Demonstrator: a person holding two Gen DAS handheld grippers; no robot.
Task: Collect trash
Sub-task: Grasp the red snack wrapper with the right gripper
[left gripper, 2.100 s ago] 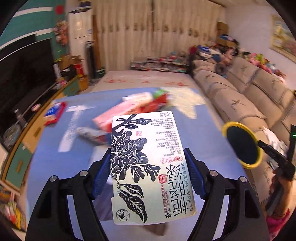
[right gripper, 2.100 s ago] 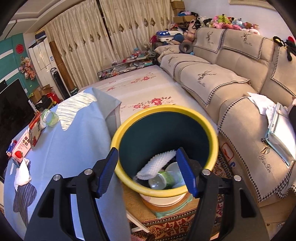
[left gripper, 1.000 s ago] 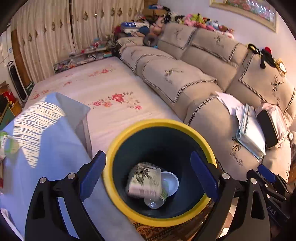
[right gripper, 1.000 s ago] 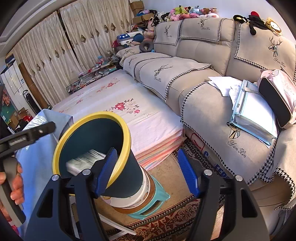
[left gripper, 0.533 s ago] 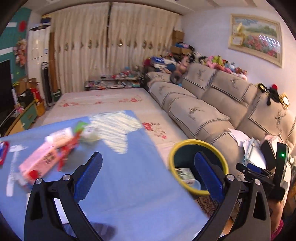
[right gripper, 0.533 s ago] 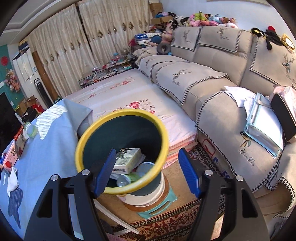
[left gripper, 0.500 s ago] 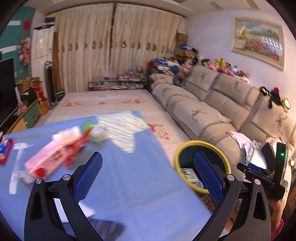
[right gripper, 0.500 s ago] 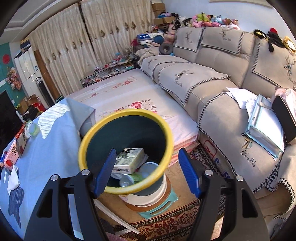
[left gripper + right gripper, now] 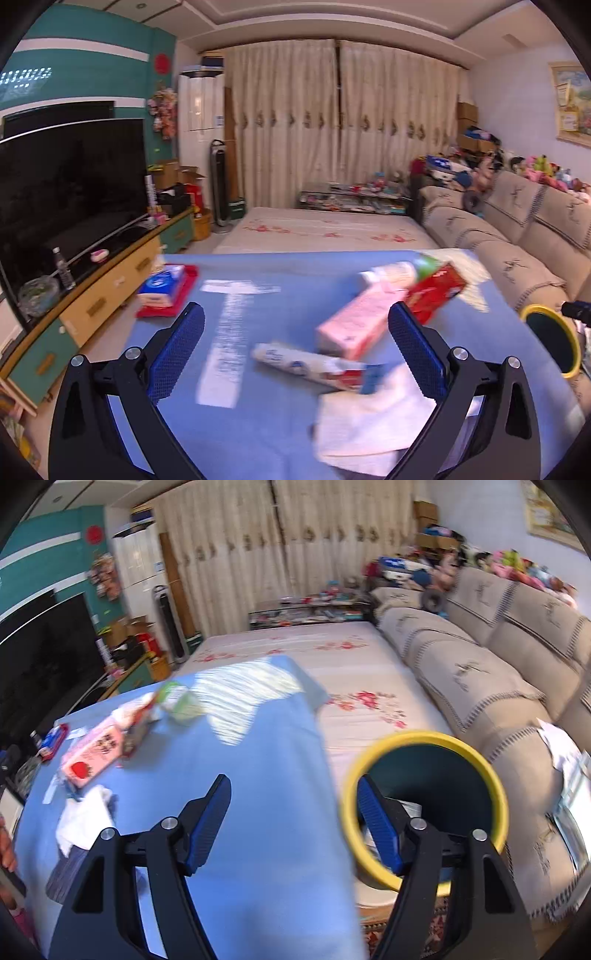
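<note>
Left claw [image 9: 291, 328] wide over wrapper [image 9: 308, 363], only right view shows bin [image 9: 424, 738] inside

Your bench [image 9: 280, 435] wears a plain light-blue cloth with a pale striped patch. On it you have a pink carton [image 9: 354, 325] with a red strawberry, a red box [image 9: 437, 291], a white tissue [image 9: 369, 417] and a blue-and-white pack [image 9: 162, 286] on red. Your bin [image 9: 495, 786] is dark teal with a yellow rim. The sofa [image 9: 476, 672] is beige with dark stitched edging; the mattress [image 9: 332, 653] is cream with red flowers.
</note>
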